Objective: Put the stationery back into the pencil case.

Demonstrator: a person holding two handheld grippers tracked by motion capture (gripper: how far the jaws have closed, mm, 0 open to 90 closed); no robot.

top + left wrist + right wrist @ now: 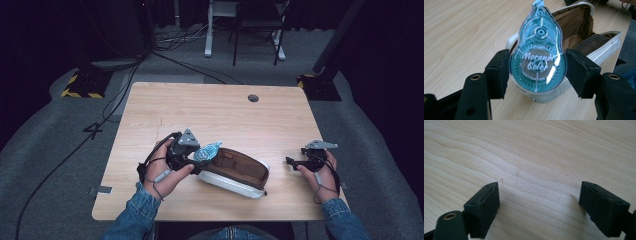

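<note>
The left gripper (537, 72) has the teal correction tape (538, 57) clamped between its pads, one on each flat edge of the wide body, nose pointing away toward the open pencil case (584, 42). In the high view the tape (207, 151) hangs just at the case's (235, 172) left end, right over the mouth. It looks a light piece, hard clear plastic and probably slick, so the grip across the widest part seems the sound choice; squeeze the narrow nose and it could pop out. The case looks soft-sided, brown-lined, and may give if nudged. Over on the right, the right gripper (295, 162) rests low over the bench (220, 107), jaws spread wide, nothing between them. The count: one tape, one case, two grippers.
</note>
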